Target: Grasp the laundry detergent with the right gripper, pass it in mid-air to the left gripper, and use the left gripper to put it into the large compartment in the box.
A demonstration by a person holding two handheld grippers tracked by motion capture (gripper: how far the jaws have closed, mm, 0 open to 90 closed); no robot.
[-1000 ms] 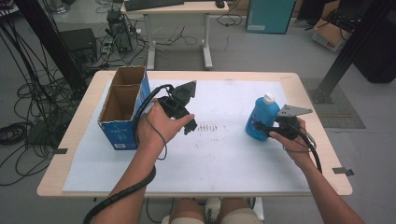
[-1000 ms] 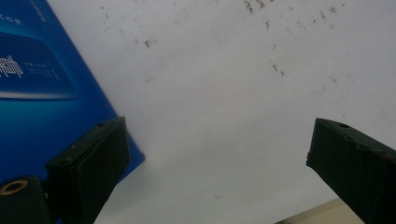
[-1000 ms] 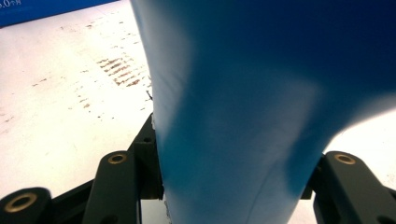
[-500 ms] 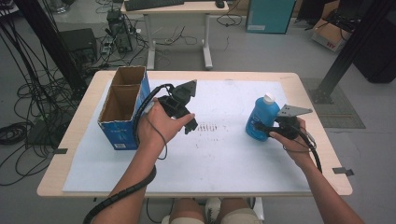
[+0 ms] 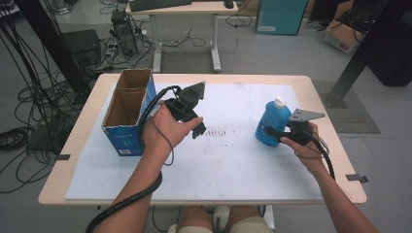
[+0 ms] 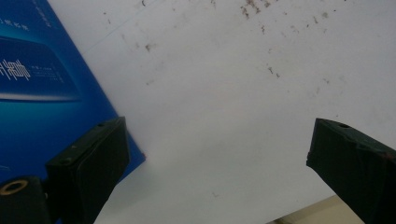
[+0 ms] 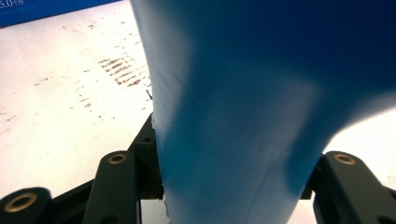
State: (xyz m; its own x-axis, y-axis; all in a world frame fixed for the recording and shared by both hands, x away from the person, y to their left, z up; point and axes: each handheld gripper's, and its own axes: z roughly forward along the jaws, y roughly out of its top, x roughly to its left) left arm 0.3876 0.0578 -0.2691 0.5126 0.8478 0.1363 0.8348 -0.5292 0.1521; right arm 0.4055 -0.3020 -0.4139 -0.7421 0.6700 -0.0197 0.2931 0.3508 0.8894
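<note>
An upright blue bottle (image 5: 271,124) with a white cap is at the right side of the white sheet. My right gripper (image 5: 268,134) is shut on its lower body. In the right gripper view the bottle (image 7: 233,93) sits between the two black jaws, which press its sides. My left gripper (image 5: 196,127) hovers over the sheet's middle-left, just right of an open blue cardboard box (image 5: 127,112). In the left gripper view the left gripper (image 6: 215,154) is open, its jaws set wide apart with nothing between them, and the box's blue side (image 6: 42,84) is at the left.
The white sheet (image 5: 233,165) covers most of the wooden table (image 5: 68,160) and has dark smudges at its centre. The box is divided into two compartments, both showing bare cardboard. Cables, a desk and boxes stand on the floor beyond the table.
</note>
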